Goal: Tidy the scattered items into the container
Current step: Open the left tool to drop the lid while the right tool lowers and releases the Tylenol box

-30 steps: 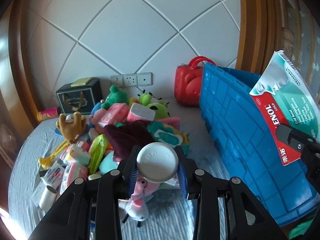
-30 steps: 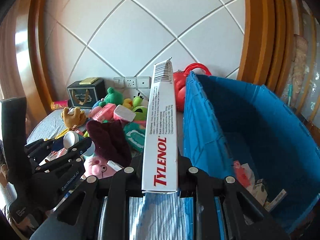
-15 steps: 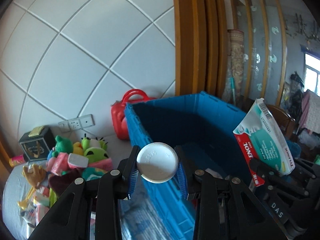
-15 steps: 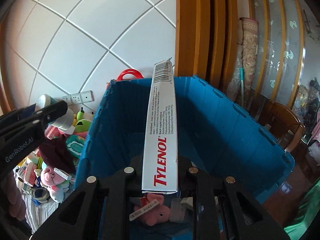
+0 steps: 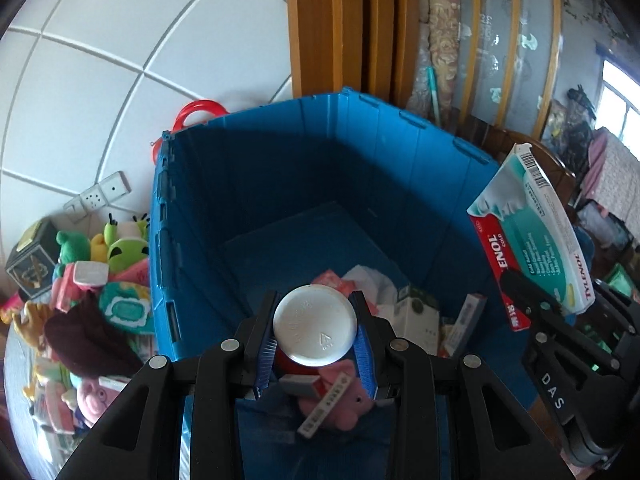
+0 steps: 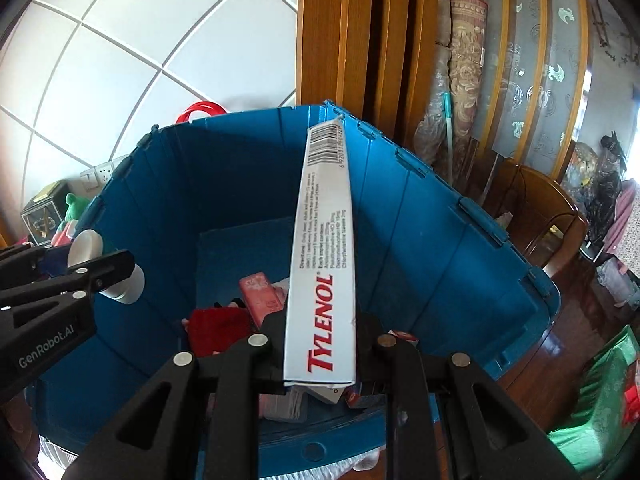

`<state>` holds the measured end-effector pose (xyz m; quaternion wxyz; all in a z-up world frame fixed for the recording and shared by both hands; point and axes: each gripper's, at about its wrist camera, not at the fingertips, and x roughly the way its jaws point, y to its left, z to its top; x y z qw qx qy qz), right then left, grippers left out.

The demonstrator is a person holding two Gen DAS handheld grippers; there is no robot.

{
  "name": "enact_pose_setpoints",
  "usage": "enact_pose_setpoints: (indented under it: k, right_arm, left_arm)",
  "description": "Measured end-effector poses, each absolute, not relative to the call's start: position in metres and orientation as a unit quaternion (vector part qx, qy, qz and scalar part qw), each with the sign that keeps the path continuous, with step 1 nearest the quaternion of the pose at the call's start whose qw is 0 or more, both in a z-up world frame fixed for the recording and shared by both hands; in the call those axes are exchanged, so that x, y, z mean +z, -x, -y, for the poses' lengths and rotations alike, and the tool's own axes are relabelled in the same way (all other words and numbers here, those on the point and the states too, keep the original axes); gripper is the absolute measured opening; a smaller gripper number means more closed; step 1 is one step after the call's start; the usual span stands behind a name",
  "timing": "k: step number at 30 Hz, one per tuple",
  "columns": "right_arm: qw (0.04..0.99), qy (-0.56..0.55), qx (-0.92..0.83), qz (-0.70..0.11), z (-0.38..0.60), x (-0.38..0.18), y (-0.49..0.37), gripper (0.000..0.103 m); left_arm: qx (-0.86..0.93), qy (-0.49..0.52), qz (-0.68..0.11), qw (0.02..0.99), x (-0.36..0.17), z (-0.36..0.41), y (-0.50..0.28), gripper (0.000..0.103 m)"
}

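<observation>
My left hand-held gripper (image 5: 315,334) clamps a white-capped bottle (image 5: 315,327), rigid and light, over the blue container (image 5: 192,216). My right hand-held gripper (image 6: 320,354) pinches the Tylenol box (image 6: 324,264) by its thin edge; crushable, judged.

- My right gripper (image 6: 320,344) carries a medicine box (image 6: 324,264) reading "TYLENOL" in red, with a barcode at its far end.
- "GenRobot.AI" stands on my left gripper (image 6: 60,280).
- "DAS" shows on my right gripper's body in the left view.
</observation>
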<state>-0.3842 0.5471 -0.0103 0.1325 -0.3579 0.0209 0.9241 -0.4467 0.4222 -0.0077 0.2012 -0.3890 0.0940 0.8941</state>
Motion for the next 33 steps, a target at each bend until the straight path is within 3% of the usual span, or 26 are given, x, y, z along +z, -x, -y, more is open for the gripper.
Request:
enact_pose_setpoints:
  k: [16,18,20,24,25,26,28,33]
  right_arm:
    - [0.106,0.434,0.895,0.009,-0.548,-0.028,0.395,0.019]
    - [0.105,0.439,0.892,0.012,-0.550,-0.030,0.394,0.019]
    - [0.104,0.442,0.891,0.013,-0.551,-0.031,0.393,0.019]
    - [0.106,0.445,0.889,0.013,-0.553,-0.032,0.391,0.021]
    - [0.107,0.443,0.890,0.013,-0.553,-0.032,0.390,0.033]
    - [0.109,0.440,0.891,0.012,-0.553,-0.031,0.390,0.052]
    - [0.114,0.433,0.894,0.014,-0.554,-0.029,0.389,0.075]
    - [0.124,0.424,0.897,0.012,-0.558,-0.024,0.385,0.075]
  left_arm:
    - [0.874,0.440,-0.113,0.174,-0.026,-0.436,0.437,0.035]
    - [0.872,0.443,-0.109,0.175,-0.026,-0.436,0.435,0.041]
    - [0.873,0.442,-0.109,0.173,-0.026,-0.437,0.432,0.060]
    - [0.877,0.436,-0.111,0.170,-0.025,-0.438,0.426,0.075]
    - [0.877,0.435,-0.111,0.170,-0.024,-0.438,0.425,0.077]
    - [0.878,0.434,-0.111,0.169,-0.024,-0.438,0.424,0.078]
    - [0.880,0.431,-0.109,0.169,-0.022,-0.437,0.423,0.079]
    - [0.882,0.428,-0.101,0.172,-0.018,-0.435,0.421,0.080]
